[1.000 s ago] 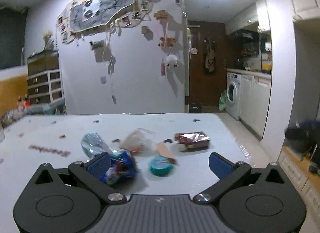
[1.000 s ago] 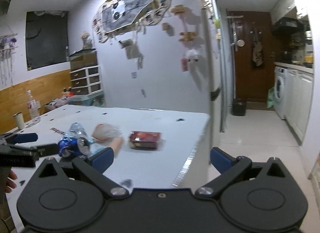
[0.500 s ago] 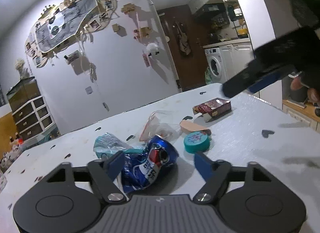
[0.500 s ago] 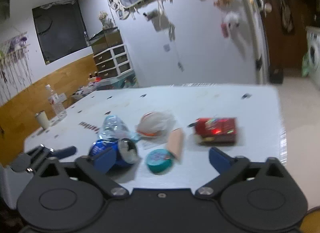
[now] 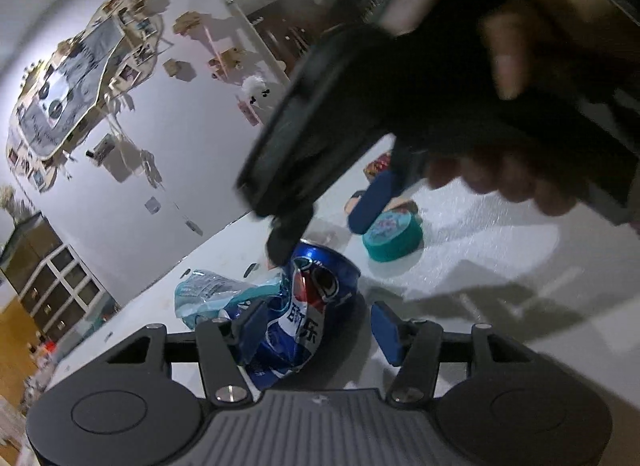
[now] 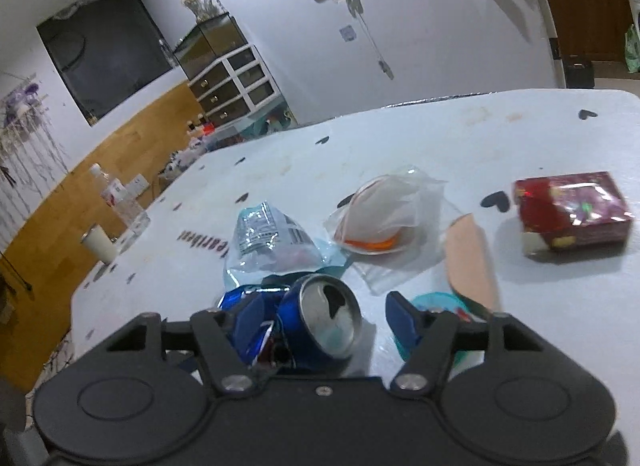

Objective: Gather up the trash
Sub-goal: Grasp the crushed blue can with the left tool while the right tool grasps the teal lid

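Closing in from both sides, the left gripper (image 5: pixel 316 326) and the right gripper (image 6: pixel 320 320) each have the crushed blue Pepsi can (image 5: pixel 298 320) between their fingers. The fingers are apart, with a gap on one side, and have just been closing. The can lies on the white table (image 6: pixel 520 137). Behind it sit a teal lid (image 5: pixel 392 236), a squashed clear bottle (image 6: pixel 268 240), a plastic bag (image 6: pixel 384 217) and a red box (image 6: pixel 572 211).

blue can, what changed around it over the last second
Both tongs, left and right, came in from apart and now bracket the crushed blue can, their jaws having just been closing; neither clearly presses it yet. The teal lid, red box and clear bag stayed put.
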`<state>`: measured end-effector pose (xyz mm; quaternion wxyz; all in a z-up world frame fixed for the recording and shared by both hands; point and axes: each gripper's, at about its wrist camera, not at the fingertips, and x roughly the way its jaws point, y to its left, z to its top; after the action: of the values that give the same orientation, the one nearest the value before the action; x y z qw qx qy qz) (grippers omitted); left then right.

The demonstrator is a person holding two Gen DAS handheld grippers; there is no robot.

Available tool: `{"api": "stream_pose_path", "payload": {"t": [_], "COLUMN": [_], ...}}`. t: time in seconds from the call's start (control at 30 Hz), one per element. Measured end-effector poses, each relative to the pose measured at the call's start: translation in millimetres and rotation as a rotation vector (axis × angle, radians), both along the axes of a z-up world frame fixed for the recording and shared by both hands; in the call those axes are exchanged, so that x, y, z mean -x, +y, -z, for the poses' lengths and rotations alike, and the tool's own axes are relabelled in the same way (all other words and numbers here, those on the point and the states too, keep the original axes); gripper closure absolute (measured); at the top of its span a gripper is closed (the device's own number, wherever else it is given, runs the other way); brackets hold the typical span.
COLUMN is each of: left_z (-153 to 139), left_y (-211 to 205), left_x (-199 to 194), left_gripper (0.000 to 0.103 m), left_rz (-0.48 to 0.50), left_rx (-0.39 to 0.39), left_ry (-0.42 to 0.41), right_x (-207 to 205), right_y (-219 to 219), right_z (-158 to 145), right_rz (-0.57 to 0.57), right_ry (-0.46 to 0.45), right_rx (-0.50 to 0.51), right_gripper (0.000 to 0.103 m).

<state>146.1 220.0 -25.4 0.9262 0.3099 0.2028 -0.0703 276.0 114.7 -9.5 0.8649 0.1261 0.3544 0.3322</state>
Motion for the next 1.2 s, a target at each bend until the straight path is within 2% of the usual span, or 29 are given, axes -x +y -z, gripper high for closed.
{"api": "stream_pose_path", "payload": {"t": [0.07,0.13,0.3,0.4,0.5,0.57,0.67,0.83,0.97,1.07,1.2], "left_z": [2.8,4.7,7.3,11.4,17.5,20.3,22.7,22.0,17.4,13.9,3.7], "left_y": [-1.2,-1.2,-4.1,-11.4,-19.7,-22.8,-27.8,-32.5,-26.4,-17.9,-5.7], "left_x": [-1.5,-4.2,-6.1,-7.4,-8.7,-9.3,-9.5,-7.4,-6.3,-6.9,-8.4], "left_gripper": [0.045,0.046,0.050,0.051,0.053,0.061,0.064,0.065,0.065,0.065,0.065], "left_rz": [0.006,0.007,0.022,0.028,0.021,0.018,0.010,0.013,0.019,0.009,-0.015], "left_rx": [-0.045,-0.073,-0.093,-0.131,-0.193,-0.215,-0.257,-0.270,-0.183,-0.112,0.018], "left_ry": [0.001,0.009,0.006,-0.001,-0.009,-0.013,-0.031,-0.033,-0.011,0.000,0.012], "right_x": [-5.0,-8.8,-8.2,-5.8,-4.7,-2.9,2.6,8.5,8.7,9.4,3.1], "right_y": [9.8,17.9,22.9,22.8,21.1,18.3,15.1,11.4,2.9,-7.8,-25.7], "right_z": [3.3,6.0,2.9,-2.2,-6.4,-10.0,-16.3,-20.5,-23.3,-28.6,-29.8], "right_rz": [-0.006,-0.016,-0.043,-0.045,-0.050,-0.050,-0.045,-0.043,-0.066,-0.068,-0.024], "right_ry": [0.019,0.040,0.029,0.022,0.057,0.078,0.075,0.067,0.060,0.023,-0.019], "right_rx": [0.008,0.048,0.094,0.116,0.116,0.104,0.113,0.129,0.104,0.087,0.103], "right_gripper": [0.038,0.056,0.066,0.068,0.069,0.069,0.070,0.070,0.068,0.057,0.055]}}
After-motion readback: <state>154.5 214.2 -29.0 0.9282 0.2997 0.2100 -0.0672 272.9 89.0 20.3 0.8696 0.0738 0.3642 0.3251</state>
